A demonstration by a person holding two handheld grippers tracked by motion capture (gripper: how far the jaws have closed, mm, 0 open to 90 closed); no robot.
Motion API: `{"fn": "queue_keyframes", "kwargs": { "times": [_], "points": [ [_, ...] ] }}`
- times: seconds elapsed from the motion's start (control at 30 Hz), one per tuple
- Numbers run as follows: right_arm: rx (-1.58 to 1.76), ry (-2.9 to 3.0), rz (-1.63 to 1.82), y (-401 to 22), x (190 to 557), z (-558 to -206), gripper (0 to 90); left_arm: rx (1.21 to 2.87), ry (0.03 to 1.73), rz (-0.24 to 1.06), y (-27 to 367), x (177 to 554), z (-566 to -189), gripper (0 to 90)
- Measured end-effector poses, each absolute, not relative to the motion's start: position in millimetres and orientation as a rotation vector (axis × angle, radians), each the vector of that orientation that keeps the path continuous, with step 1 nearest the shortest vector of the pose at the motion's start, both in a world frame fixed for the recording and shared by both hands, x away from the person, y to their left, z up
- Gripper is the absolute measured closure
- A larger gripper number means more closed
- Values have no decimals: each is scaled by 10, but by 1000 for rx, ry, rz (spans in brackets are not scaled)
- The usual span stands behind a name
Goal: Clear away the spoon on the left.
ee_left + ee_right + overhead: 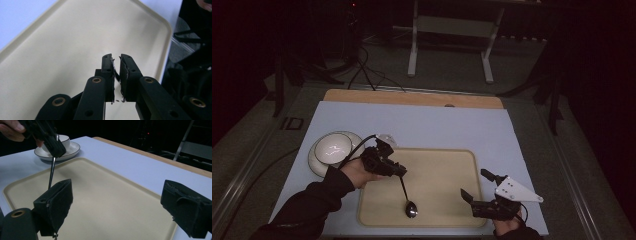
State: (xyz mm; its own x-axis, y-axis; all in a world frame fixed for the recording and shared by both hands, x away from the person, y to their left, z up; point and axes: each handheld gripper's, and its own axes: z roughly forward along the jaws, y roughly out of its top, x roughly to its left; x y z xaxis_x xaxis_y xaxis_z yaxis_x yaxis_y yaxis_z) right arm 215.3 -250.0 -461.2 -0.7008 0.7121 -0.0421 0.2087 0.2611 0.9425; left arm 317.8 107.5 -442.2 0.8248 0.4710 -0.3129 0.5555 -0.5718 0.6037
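The spoon [408,199] is pinched by its handle in the nearly closed left hand-held gripper [398,171], bowl resting on the tray [447,165]; the right hand-held gripper [476,186] is held wide open, empty; release is judged next.

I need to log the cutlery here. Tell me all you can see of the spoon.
The spoon is dark, shiny metal, with a thin straight handle and an oval bowl. It slants over the beige tray, bowl low near the tray's front edge; whether the bowl touches the tray is unclear. The left claw is shut on the handle's upper end. In the right gripper view the handle hangs from that claw, in front of a cup and saucer.
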Motion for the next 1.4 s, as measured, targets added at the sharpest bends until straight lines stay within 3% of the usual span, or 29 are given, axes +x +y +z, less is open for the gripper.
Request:
{"fn": "queue_keyframes", "kwargs": {
  "times": [0.67, 1.4],
  "points": [
    [834, 2079, 1444, -2498, 2156, -4615, 109, 2186, 823, -154, 981, 3353, -4683, 812],
    [826, 2098, 1446, -2486, 2164, -4624, 109, 2206, 914, -57, 763, 3523, -5102, 676]
  ]
}}
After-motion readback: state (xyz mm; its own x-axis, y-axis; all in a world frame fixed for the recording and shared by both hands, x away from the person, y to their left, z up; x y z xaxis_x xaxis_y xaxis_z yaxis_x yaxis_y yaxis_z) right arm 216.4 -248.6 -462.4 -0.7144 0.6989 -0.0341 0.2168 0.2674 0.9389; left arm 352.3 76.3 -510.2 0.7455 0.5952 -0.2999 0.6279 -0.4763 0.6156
